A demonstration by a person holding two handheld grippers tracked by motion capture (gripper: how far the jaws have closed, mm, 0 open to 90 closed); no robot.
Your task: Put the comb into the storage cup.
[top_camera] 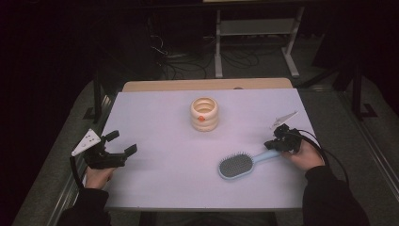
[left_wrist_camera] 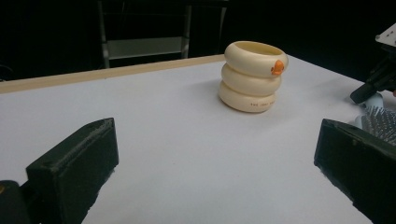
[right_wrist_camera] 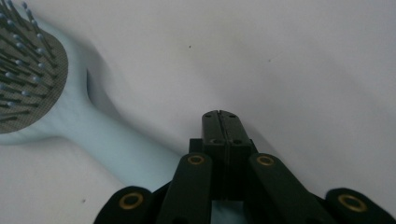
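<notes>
Right tongs [top_camera: 278, 139], jaws pressed together, sit over the handle of the blue hairbrush [top_camera: 242, 164], while left tongs [top_camera: 123, 143] gape open, well left of it.

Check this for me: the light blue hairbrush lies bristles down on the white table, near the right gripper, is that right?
Not quite. The hairbrush lies bristles up, not down; the high view shows the dark bristle pad facing the camera, and the right gripper view does too. The rest holds: it is on the white table, by the right gripper.
</notes>
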